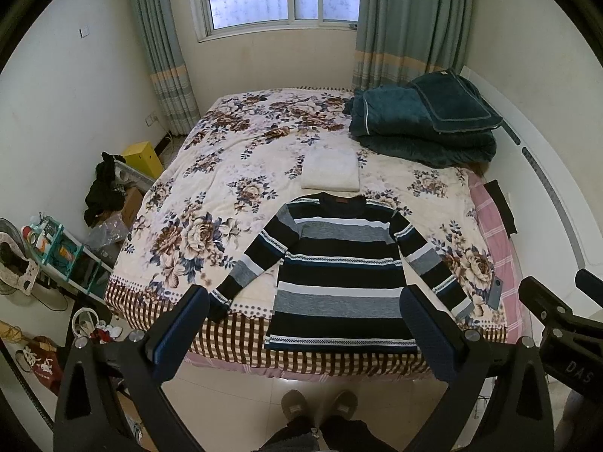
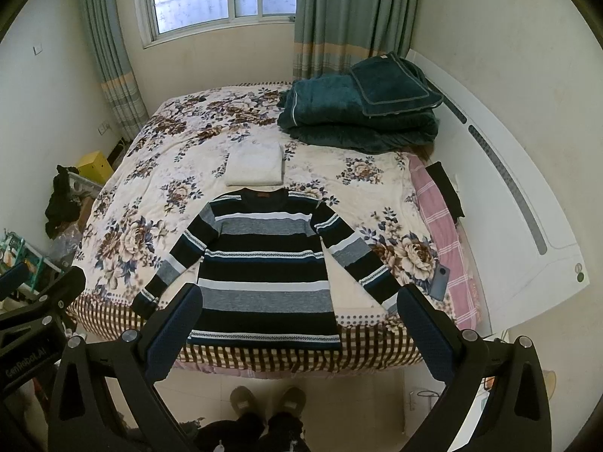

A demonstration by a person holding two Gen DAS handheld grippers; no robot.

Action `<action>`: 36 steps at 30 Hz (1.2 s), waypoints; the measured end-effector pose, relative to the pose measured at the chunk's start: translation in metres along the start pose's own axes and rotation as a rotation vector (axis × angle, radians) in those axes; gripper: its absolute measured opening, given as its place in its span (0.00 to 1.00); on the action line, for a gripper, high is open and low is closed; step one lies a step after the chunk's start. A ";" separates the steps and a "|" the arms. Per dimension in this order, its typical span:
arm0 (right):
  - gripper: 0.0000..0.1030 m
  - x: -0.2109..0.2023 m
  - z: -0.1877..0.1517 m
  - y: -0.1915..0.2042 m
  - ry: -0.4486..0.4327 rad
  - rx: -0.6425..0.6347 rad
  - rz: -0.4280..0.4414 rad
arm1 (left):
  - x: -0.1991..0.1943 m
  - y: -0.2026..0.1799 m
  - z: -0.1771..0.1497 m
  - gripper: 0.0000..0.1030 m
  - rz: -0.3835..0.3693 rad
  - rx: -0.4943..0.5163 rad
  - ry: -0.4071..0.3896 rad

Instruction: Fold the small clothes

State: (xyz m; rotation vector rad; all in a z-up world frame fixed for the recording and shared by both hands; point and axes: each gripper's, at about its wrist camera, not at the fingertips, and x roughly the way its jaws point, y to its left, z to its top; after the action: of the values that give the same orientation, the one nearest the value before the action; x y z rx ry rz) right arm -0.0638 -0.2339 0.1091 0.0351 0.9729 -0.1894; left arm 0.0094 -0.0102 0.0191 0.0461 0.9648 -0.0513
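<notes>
A striped sweater (image 1: 339,260) (image 2: 264,260) in black, grey, white and blue lies flat on the flowered bedspread, sleeves spread out, hem at the near edge of the bed. A folded white cloth (image 1: 331,173) (image 2: 255,167) rests just beyond its collar. My left gripper (image 1: 301,324) hangs open high above the hem, touching nothing. My right gripper (image 2: 297,324) is open too, also well above the bed's near edge. Each gripper shows at the side of the other's view.
The bed (image 1: 264,143) fills the room's middle. Folded teal blankets (image 1: 422,124) (image 2: 358,109) sit at its far right. A phone (image 2: 439,282) lies by the right sleeve. Clutter and shelves (image 1: 56,248) line the left wall. A person's slippers (image 1: 320,406) stand on the tiles.
</notes>
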 end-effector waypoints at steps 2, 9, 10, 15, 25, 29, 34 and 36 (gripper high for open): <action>1.00 -0.003 0.003 0.000 0.001 -0.002 0.001 | 0.000 -0.001 0.001 1.00 0.001 0.001 -0.001; 1.00 0.000 -0.001 0.000 -0.002 0.000 0.001 | -0.001 0.000 0.000 1.00 -0.001 -0.001 -0.003; 1.00 0.000 -0.001 0.000 -0.002 0.000 0.001 | -0.001 0.000 0.000 1.00 -0.002 -0.001 -0.002; 1.00 0.000 -0.001 0.000 -0.002 0.000 0.000 | -0.001 -0.001 -0.002 1.00 -0.001 -0.002 -0.005; 1.00 0.002 -0.002 0.001 -0.003 0.000 0.001 | -0.003 -0.004 0.003 1.00 -0.007 -0.001 -0.004; 1.00 0.000 0.000 0.002 -0.001 0.004 0.000 | -0.003 -0.005 0.000 1.00 -0.007 -0.003 -0.008; 1.00 0.008 0.002 0.000 0.010 0.056 0.019 | 0.020 -0.012 0.010 1.00 0.024 0.005 -0.031; 1.00 0.027 0.000 -0.010 0.034 0.107 0.021 | 0.046 -0.015 0.013 1.00 0.041 0.022 -0.054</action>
State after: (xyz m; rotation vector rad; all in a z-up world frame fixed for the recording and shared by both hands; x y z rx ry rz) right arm -0.0511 -0.2476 0.0871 0.1477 0.9956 -0.2219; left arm 0.0453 -0.0274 -0.0118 0.0845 0.9088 -0.0258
